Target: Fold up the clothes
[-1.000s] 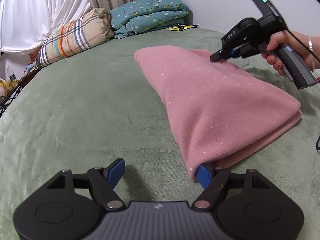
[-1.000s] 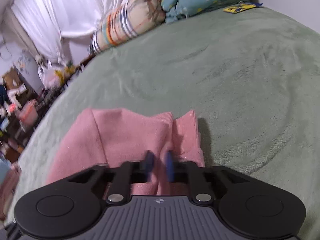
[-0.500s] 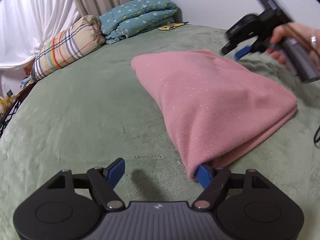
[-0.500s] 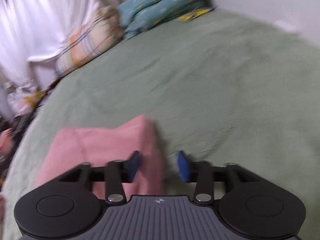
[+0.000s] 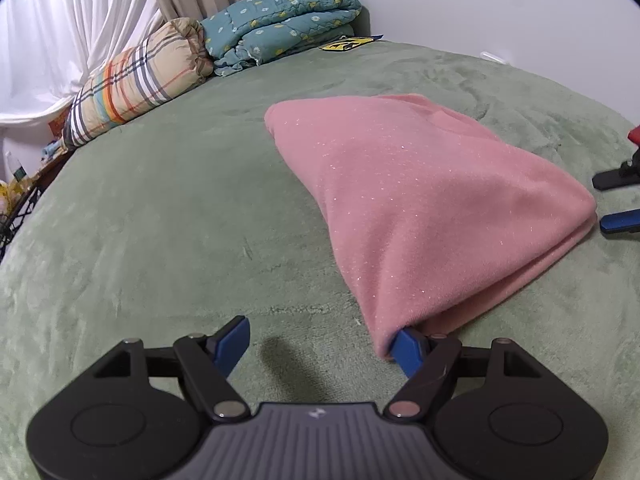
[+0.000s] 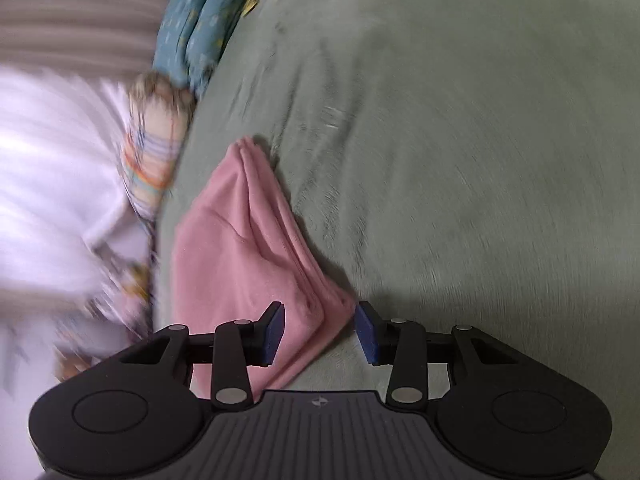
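Pink garment [image 5: 420, 200] is lying folded into a thick bundle on the green bed [image 5: 160, 220], a bit right of centre in the left wrist view, with the layered fold edges showing along its right side. The left hand-held gripper [image 5: 322, 346] sits low at the near corner with its jaws spread wide; its right blue pad [image 5: 408, 350] is tucked under the near tip of the garment, the left pad is over bare blanket, so nothing is pinched. The right hand-held gripper [image 6: 320, 330] has just been opening up, and now stands about half spread, rolled over on its side, with the garment's corner poking in between the pads [image 6: 274, 332] but not squeezed by them. From the left wrist view you only catch its fingertips at the right edge, just beside the garment's far right corner. Back at the head of the bed there's a plaid pillow [image 5: 136, 84] touching a folded teal quilt [image 5: 280, 20], well apart from the garment. The right wrist view is pretty blurred.
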`<action>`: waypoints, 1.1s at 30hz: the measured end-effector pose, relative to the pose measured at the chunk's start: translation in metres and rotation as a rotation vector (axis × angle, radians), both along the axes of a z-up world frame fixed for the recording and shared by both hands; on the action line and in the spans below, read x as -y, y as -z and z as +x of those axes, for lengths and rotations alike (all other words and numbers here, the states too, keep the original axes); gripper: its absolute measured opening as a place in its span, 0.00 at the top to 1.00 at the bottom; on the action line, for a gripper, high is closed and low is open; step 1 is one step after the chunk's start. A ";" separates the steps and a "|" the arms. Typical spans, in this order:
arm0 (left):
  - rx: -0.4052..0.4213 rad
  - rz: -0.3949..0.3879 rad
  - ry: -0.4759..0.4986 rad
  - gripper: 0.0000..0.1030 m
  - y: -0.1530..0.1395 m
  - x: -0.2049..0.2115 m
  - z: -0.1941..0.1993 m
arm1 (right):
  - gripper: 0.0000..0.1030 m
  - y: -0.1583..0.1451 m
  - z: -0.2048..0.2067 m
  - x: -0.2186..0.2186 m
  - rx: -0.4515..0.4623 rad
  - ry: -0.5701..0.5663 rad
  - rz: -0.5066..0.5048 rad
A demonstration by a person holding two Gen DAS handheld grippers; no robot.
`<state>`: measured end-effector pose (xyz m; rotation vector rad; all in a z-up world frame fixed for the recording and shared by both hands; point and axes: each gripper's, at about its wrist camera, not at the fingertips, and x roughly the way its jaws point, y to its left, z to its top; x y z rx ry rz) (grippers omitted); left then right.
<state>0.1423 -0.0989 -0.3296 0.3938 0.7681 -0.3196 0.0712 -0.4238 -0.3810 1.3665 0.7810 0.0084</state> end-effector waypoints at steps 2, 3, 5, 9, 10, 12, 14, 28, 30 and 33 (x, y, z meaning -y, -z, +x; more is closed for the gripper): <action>0.002 0.009 0.002 0.28 0.000 0.001 -0.001 | 0.62 0.010 0.002 -0.005 0.013 0.053 0.069; 0.000 0.012 0.002 0.28 0.000 0.001 0.001 | 0.62 0.012 0.002 -0.006 0.017 0.068 0.072; -0.004 0.017 -0.001 0.28 0.000 0.003 0.002 | 0.72 0.019 0.006 -0.012 0.021 0.113 0.089; 0.013 0.054 0.023 0.26 -0.002 0.005 0.001 | 0.93 0.013 0.004 -0.017 0.020 0.132 0.053; 0.023 0.066 0.036 0.26 -0.002 0.005 -0.001 | 0.93 0.005 0.003 -0.015 0.027 0.134 0.016; 0.043 0.092 0.059 0.26 0.000 0.007 -0.004 | 0.93 -0.008 -0.001 -0.010 0.025 0.145 -0.080; 0.057 0.125 0.070 0.26 0.004 0.011 -0.005 | 0.92 -0.010 0.000 -0.007 0.011 0.142 -0.134; -0.133 -0.128 -0.072 0.26 0.007 -0.024 0.020 | 0.55 0.006 -0.038 -0.006 0.042 0.211 0.090; -0.121 -0.104 -0.057 0.26 0.006 -0.020 0.018 | 0.55 0.011 -0.030 -0.019 0.037 0.206 0.107; -0.118 -0.090 -0.052 0.26 0.005 -0.018 0.018 | 0.56 0.015 -0.018 -0.028 0.016 0.227 0.093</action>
